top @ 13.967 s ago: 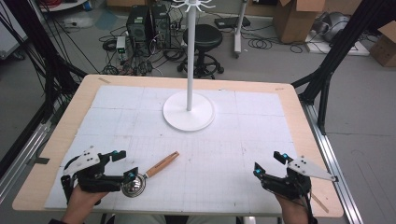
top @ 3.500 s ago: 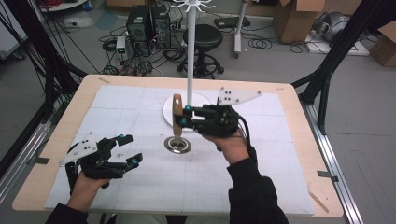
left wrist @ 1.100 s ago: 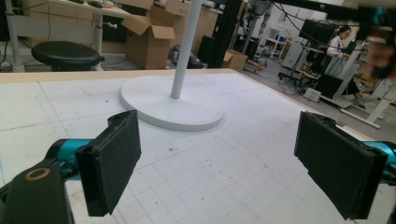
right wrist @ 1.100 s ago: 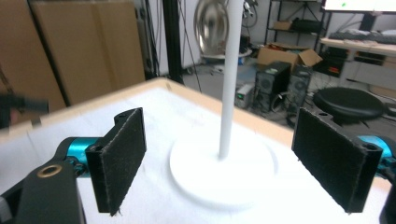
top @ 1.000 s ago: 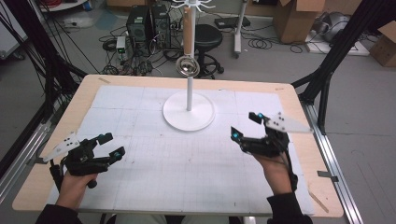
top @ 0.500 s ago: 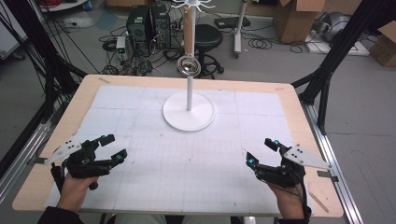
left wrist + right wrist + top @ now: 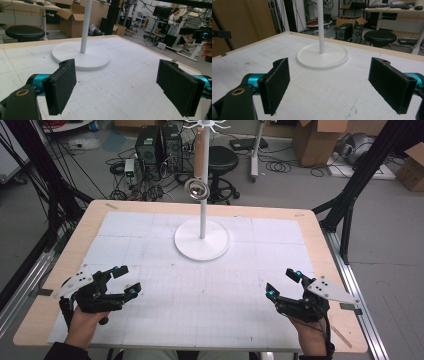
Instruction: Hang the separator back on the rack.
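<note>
1 strainer hung on 1 stand — 2 grippers, L + R, jaws apart.

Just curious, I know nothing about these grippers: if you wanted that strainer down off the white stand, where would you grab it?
Probably the wooden handle, from the table side. It hangs straight and bare on the stand, while the strainer bowl below is round.

The desk is showing a light wooden border around a white gridded mat that is covering most of its top. A white stand with a round base is sitting on the mat, toward the far middle, its pole rising upright.
</note>
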The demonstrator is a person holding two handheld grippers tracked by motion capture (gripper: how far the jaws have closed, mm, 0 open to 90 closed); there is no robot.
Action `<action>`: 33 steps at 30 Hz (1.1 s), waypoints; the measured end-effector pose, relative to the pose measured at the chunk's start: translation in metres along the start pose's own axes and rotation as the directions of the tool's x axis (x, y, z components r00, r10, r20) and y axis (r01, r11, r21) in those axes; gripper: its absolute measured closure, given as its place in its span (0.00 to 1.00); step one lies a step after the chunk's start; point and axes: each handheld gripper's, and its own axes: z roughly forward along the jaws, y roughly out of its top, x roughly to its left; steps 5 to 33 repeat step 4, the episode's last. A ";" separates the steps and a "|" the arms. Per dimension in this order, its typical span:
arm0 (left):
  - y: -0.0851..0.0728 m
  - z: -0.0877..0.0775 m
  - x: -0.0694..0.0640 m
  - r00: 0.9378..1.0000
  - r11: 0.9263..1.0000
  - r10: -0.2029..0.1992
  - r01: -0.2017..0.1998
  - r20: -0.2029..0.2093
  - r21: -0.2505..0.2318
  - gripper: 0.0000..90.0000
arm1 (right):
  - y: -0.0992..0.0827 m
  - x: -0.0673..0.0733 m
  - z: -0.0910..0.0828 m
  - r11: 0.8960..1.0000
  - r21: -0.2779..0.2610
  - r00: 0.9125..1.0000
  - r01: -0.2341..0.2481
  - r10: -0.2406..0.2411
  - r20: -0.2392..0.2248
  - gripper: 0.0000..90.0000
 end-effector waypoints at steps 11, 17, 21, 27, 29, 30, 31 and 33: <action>0.000 0.000 0.001 1.000 1.000 0.002 -0.002 -0.003 0.004 0.19 | 0.000 0.000 0.000 1.000 -0.005 1.000 -0.009 0.009 -0.003 0.18; 0.000 0.000 0.001 1.000 1.000 0.002 -0.002 -0.003 0.004 0.19 | 0.000 0.000 0.000 1.000 -0.005 1.000 -0.009 0.009 -0.003 0.18; 0.000 0.000 0.001 1.000 1.000 0.002 -0.002 -0.003 0.004 0.19 | 0.000 0.000 0.000 1.000 -0.005 1.000 -0.009 0.009 -0.003 0.18; 0.000 0.000 0.001 1.000 1.000 0.002 -0.002 -0.003 0.004 0.19 | 0.000 0.000 0.000 1.000 -0.005 1.000 -0.009 0.009 -0.003 0.18; 0.000 0.000 0.001 1.000 1.000 0.002 -0.002 -0.003 0.004 0.19 | 0.000 0.000 0.000 1.000 -0.005 1.000 -0.009 0.009 -0.003 0.18; 0.000 0.000 0.001 1.000 1.000 0.002 -0.002 -0.003 0.004 0.19 | 0.000 0.000 0.000 1.000 -0.005 1.000 -0.009 0.009 -0.003 0.18; 0.000 0.000 0.001 1.000 1.000 0.002 -0.002 -0.003 0.004 0.19 | 0.000 0.000 0.000 1.000 -0.005 1.000 -0.009 0.009 -0.003 0.18; 0.000 0.000 0.001 1.000 1.000 0.002 -0.002 -0.003 0.004 0.19 | 0.000 0.000 0.000 1.000 -0.005 1.000 -0.009 0.009 -0.003 0.18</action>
